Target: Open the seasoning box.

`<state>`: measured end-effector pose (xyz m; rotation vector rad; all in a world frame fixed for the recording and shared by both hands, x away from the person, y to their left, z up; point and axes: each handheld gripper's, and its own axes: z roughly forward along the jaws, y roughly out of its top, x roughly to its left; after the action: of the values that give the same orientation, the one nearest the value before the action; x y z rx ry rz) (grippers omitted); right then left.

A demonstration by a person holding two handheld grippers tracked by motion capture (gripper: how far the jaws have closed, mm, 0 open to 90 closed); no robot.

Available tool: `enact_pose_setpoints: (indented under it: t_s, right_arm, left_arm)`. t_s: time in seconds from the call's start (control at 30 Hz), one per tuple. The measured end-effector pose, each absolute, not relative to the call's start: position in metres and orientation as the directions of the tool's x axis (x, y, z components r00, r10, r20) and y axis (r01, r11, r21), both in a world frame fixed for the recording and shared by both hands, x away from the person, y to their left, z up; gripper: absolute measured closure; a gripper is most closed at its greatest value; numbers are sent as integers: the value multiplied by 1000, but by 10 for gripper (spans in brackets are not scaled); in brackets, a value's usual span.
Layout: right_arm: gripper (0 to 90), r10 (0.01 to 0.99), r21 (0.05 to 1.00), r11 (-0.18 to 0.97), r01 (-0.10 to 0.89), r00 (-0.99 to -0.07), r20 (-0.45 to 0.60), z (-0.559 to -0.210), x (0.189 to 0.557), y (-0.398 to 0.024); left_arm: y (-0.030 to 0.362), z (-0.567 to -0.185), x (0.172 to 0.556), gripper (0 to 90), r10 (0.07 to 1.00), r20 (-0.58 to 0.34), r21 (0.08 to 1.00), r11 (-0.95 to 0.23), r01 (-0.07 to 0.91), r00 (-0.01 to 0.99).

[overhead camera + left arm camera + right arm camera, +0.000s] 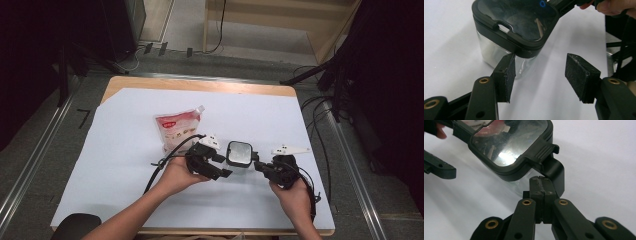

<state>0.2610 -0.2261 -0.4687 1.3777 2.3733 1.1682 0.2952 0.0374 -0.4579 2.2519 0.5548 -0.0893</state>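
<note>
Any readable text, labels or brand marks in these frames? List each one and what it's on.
Pouch: red band with print across its front, too small and blurred to read.
Container: no lettering legible on its dark lid or clear wall in the high view or either gripper view; a small blue ring mark sits near the lid's edge, not a readable character.
Nothing else carries text.

A small clear container [239, 153] with rounded corners, closed by a black-rimmed lid with a see-through window, was pictured standing upright on the white-covered table [125, 150], nearer the front edge than the back and slightly right of centre. A ribbed black latch and a black handle were seen projecting from one side of the rim.
</note>
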Motion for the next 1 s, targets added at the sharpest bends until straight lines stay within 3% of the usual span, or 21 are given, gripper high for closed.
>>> enact_pose_setpoints:
  t_s: [0.4,0.57,0.8,1.0]
  right_arm:
    - [900,812,736,241,633,-547,204,-454,264,-242]
    - [900,819,712,224,665,-524,232,-460,275,-246]
    - [900,822,698,182,692,-496,278,-463,288,-253]
    - [900,817,680,201,705,-503,281,-468,290,-250]
  left_arm:
    - [37,-456,293,426,348,-220,696,-599,397,911]
    - [44,-449,301,392,340,-164,700,-621,352,926]
    - [39,-445,311,389,310,-189,711,-611,348,932]
    - [32,-452,319,314,301,-162,709,-627,323,940]
